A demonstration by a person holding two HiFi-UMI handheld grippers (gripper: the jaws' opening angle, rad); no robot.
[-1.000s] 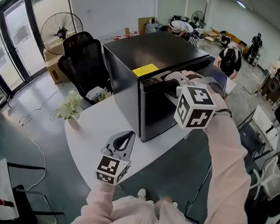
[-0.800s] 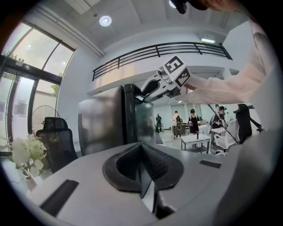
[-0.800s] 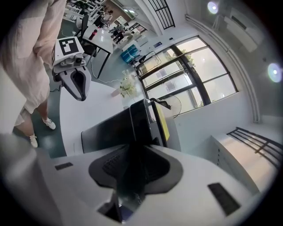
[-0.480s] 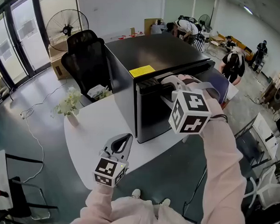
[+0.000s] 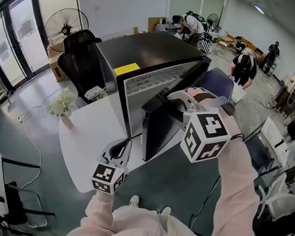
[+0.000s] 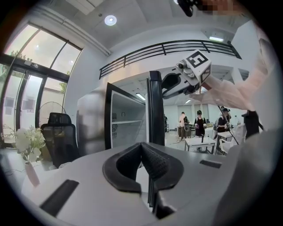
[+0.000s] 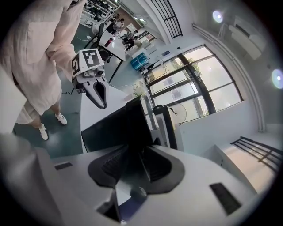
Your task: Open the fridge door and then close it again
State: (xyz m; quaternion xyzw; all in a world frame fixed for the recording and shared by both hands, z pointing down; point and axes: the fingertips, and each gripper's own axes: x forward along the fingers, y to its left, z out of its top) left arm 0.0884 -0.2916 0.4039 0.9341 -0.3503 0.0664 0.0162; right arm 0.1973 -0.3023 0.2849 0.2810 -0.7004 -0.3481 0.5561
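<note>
A white round table (image 5: 85, 136) fills the middle left of the head view. A black fridge (image 5: 150, 52) stands on it, in the upper centre of the frame. Its door (image 5: 162, 124) stands partly open, swung out toward the lower right, and the pale inside shows behind its top edge. A black chair (image 5: 80, 59) stands behind the table at upper left, with a fan (image 5: 63, 23) beyond it.

The right gripper (image 5: 178, 102), right of centre, reaches onto the top of the door. In the right gripper view the door's dark edge (image 7: 119, 128) fills the gap between the jaws, and both pads (image 7: 112, 163) lie against it. These jaws have just been opening a little, with the door between them.

The left gripper (image 5: 120, 147) hovers at lower left, over the table's near rim and just beside the door's bottom corner. In the left gripper view its jaws are pressed together with nothing between them.

A small vase of white flowers (image 5: 61, 104) stands on the table at left. A yellow label (image 5: 126, 69) sits on the fridge's top front corner.
</note>
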